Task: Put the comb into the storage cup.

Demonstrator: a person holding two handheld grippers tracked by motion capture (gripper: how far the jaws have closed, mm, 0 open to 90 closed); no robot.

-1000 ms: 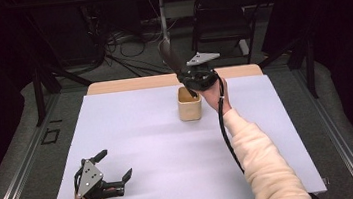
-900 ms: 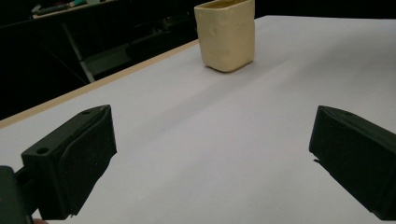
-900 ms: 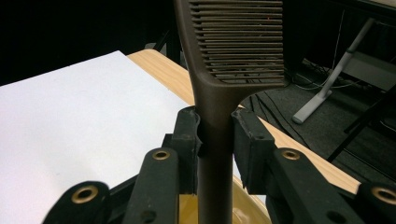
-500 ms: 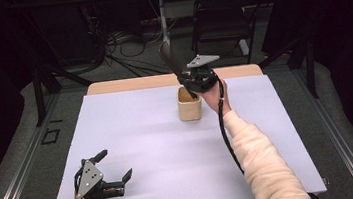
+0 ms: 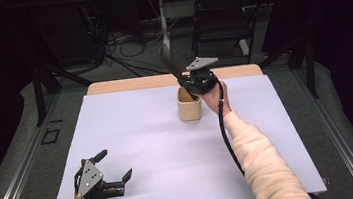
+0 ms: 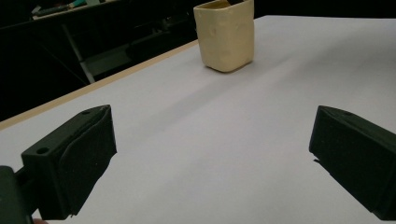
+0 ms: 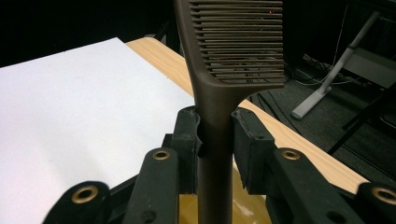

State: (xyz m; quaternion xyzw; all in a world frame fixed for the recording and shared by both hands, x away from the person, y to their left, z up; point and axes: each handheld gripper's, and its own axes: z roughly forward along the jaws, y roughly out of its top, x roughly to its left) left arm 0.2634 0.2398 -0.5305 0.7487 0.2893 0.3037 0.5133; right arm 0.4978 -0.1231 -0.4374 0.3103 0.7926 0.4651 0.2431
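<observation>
Above the far side of the table (image 5: 133, 134), the right gripper (image 7: 215, 135) had its jaws clamped on the handle of a dark comb (image 7: 236, 46), teeth end up and tilted away. The handle's lower end reached down into the cream cup (image 5: 189, 109) directly beneath. The left gripper (image 5: 114, 168) rested wide open and empty near the table's front edge, well apart from the cup. Judging from this, the light cup could tip if the comb's handle dragged against its rim, and the slanted comb might pivot in the narrow grip.
</observation>
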